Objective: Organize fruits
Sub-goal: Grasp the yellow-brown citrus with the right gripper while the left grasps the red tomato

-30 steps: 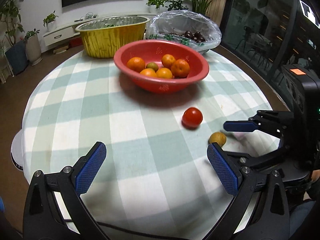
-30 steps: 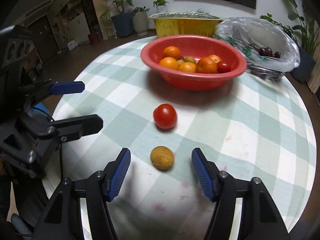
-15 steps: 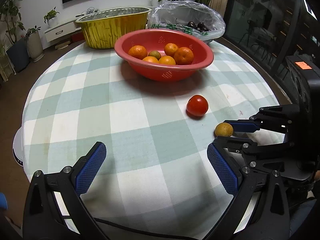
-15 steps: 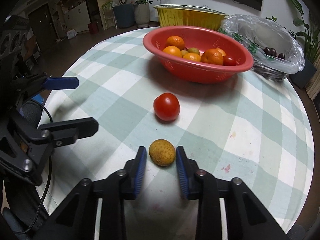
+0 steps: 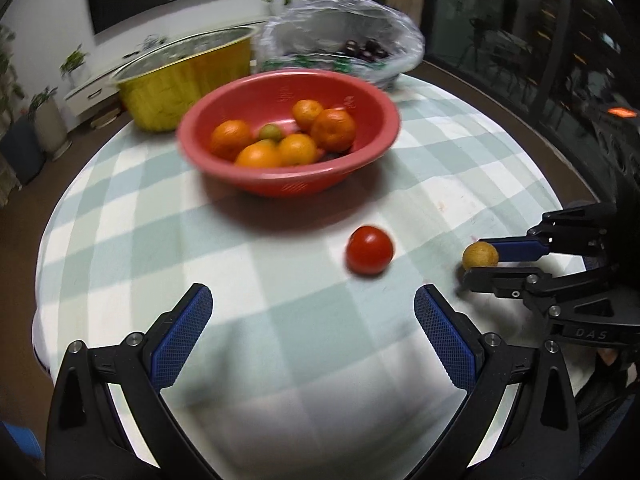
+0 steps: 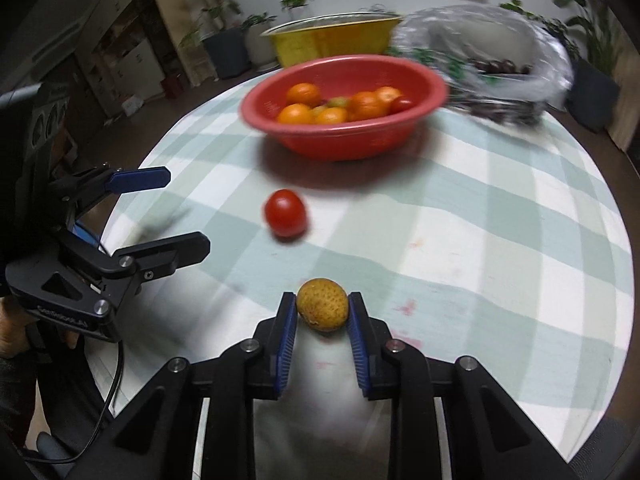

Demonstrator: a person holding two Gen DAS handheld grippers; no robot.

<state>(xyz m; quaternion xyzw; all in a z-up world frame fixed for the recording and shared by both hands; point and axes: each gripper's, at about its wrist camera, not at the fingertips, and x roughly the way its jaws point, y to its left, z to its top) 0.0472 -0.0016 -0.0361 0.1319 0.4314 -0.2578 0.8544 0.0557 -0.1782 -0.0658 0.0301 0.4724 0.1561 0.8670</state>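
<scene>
A: Right gripper (image 6: 322, 312), lower centre of its wrist view: clenched on the small yellow-brown fruit (image 6: 322, 305), pads on its two sides at the widest part. Fruit sits at the fingertips, just over the checked tabletop (image 6: 500, 240).

B: Handling?

A: Judged light, rough-skinned, fairly firm; the rind should not slip. Squeeze gently, since it may bruise.

B: Left gripper (image 5: 312, 336)?

A: Released, jaws wide, nothing between them. The red tomato (image 5: 369, 249) lies just above, mid-frame: smooth, soft, rolls easily, so take it across the middle. Red bowl (image 5: 360, 96) with oranges, upper centre.
</scene>
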